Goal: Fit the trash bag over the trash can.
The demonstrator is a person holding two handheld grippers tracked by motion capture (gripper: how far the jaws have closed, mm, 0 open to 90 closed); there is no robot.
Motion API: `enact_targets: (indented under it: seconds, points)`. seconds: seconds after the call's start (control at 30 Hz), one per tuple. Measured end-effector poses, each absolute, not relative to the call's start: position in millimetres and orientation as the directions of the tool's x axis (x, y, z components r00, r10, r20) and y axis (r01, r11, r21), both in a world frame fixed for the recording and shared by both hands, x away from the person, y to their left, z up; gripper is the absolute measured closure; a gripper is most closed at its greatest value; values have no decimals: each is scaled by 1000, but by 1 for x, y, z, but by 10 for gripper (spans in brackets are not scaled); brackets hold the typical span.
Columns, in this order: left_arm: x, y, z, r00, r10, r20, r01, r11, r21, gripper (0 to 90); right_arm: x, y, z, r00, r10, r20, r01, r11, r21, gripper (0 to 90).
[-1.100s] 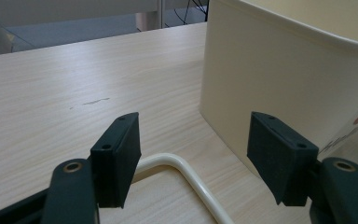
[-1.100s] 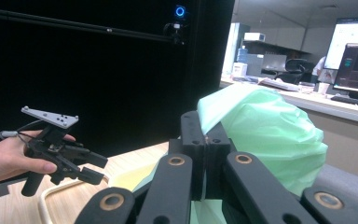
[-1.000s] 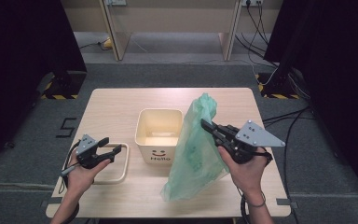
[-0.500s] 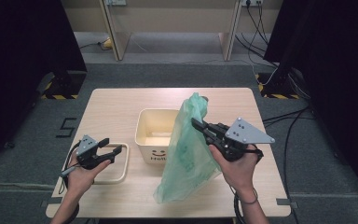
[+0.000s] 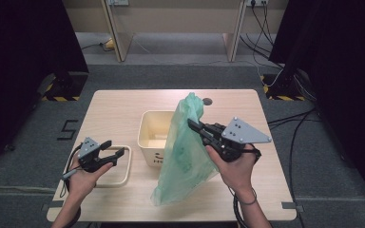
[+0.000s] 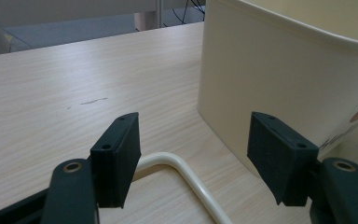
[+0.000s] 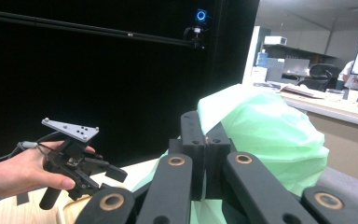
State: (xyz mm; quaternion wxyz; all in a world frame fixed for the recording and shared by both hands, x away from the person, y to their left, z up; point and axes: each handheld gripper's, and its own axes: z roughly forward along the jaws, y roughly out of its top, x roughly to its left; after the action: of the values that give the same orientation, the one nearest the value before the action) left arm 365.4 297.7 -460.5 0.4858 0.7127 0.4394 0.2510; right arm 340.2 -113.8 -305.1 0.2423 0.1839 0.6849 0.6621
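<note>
Bin (image 5: 158, 142) at centre of table (image 5: 123, 107), plastic bag (image 5: 185, 147) hanging before its right side, handle loop (image 5: 119, 166) lower left, possibly a small disc (image 5: 207, 101) behind.

In the high view the green bag (image 5: 185, 152) hangs in front of the cream bin (image 5: 152, 137), hiding the bin's right side and most of the lettering on its front. In the left gripper view the bin (image 6: 279, 79) is cut off by the top and right edges, and the cream handle (image 6: 186, 177) runs out at the bottom. In the right gripper view the tongs (image 7: 205, 140) cover the pinched part of the bag (image 7: 265, 135).
</note>
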Motion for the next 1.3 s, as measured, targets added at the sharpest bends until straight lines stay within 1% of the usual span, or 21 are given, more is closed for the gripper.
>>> enact_targets:
  seconds: [0.7,0.93,1.3]
  points:
    - [365,298,-460,491,869,-69,381,-143,913,338,347,-93,-299,-835,542,-92,-75,54,996,900]
    - [366,298,-460,491,868,-70,382,-143,913,338,354,-87,-296,-837,539,-93,-81,46,996,900]
    - [366,298,-461,491,868,-73,382,-139,914,338,367,-78,-294,-840,539,-71,-64,33,997,900]
